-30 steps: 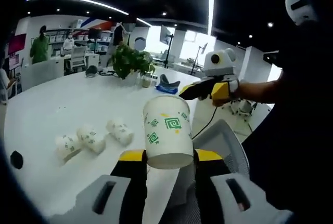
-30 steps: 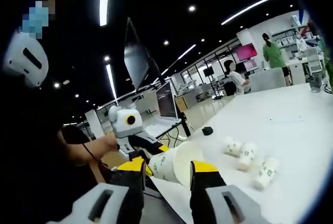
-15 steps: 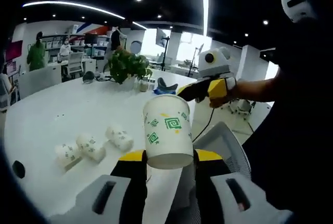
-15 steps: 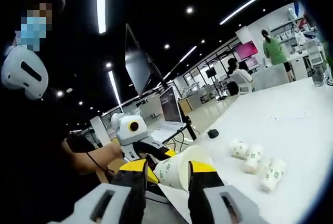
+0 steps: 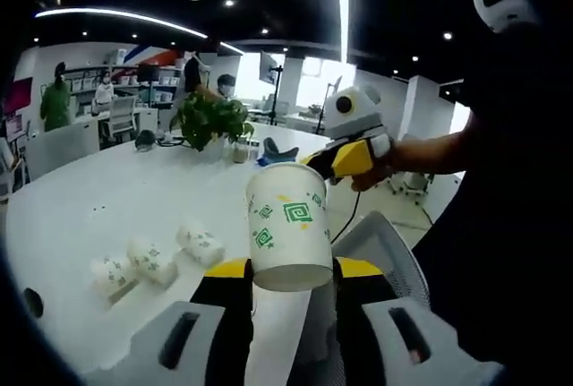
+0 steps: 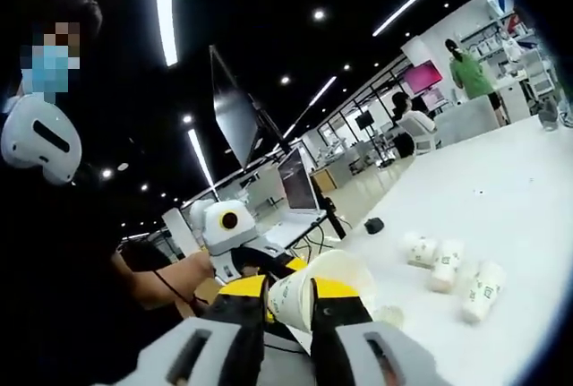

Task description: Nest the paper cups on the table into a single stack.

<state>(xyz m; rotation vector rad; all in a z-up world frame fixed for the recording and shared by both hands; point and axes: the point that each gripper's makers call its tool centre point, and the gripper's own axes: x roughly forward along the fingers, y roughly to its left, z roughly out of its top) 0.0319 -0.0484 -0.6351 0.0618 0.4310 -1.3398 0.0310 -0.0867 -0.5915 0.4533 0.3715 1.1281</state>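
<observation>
Gripping white green-patterned paper cups (image 5: 288,225): left claw (image 5: 290,271), right claw (image 6: 288,294).

You face a white table (image 5: 107,198) with a potted plant (image 5: 210,117), under a dark ceiling with strip lights (image 5: 341,1).

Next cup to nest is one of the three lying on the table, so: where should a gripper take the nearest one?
Grip the nearest lying cup across its side wall, coming down from above: it lies on its side on the table, close beside the other two cups, so its rim is hard to reach.
</observation>
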